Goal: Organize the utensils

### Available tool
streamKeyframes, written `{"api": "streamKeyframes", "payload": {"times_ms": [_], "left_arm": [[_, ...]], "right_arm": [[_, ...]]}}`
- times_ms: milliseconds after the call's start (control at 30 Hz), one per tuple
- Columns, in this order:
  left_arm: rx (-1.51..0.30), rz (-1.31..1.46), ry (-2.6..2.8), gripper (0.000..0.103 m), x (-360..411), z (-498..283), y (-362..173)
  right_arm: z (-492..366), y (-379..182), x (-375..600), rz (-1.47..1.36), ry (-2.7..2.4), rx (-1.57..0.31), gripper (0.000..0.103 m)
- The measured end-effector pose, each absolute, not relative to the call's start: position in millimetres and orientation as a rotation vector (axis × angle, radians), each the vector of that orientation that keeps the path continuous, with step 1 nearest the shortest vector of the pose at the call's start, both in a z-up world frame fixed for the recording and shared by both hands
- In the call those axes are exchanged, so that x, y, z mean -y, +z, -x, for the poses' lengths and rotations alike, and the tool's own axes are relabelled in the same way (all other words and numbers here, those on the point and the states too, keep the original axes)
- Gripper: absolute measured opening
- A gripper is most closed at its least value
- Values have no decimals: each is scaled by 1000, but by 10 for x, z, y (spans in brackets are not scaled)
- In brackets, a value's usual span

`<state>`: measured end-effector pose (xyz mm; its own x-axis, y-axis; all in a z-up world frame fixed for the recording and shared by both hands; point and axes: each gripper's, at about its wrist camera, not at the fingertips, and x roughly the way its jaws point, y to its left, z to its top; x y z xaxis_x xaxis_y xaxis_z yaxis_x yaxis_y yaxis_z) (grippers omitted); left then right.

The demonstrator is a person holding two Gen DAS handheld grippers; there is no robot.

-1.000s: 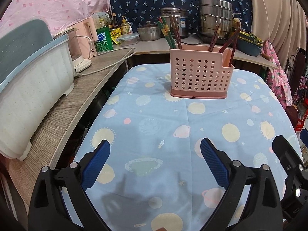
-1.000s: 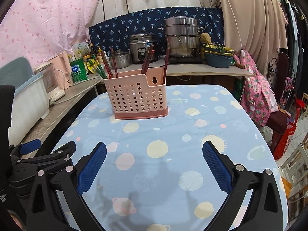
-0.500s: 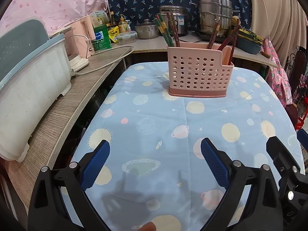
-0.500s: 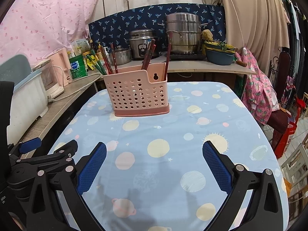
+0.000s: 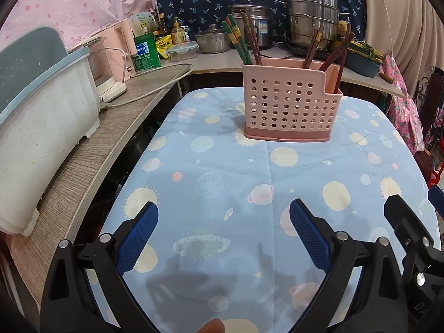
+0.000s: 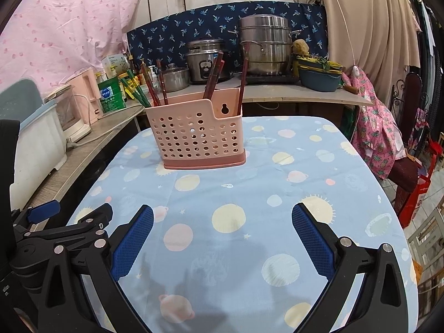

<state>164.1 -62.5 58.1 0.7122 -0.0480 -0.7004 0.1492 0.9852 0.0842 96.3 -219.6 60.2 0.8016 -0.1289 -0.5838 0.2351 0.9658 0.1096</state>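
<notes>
Brown chopsticks [image 5: 312,47] upright, tips down

Tablecloth [image 6: 277,172] bare up to the pink caddy [image 6: 197,136]; leaning chopsticks [image 6: 212,79] crowd its top, counter [image 5: 91,152] probably blocks left.

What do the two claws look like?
Both look the same. The left claw and the right claw each have two black plastic arms with shiny silver bolts. The fingers wear bright blue pads with a bumpy grid texture. No cables or sleeves show.
</notes>
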Motion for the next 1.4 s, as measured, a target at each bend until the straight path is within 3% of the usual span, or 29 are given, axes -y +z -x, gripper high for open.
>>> {"api": "streamKeyframes", "payload": {"times_ms": [1400], "left_arm": [[-738, -94, -90, 95, 790, -2188, 510]], "right_arm": [[-1532, 563, 2347, -147, -193, -607, 96]]}}
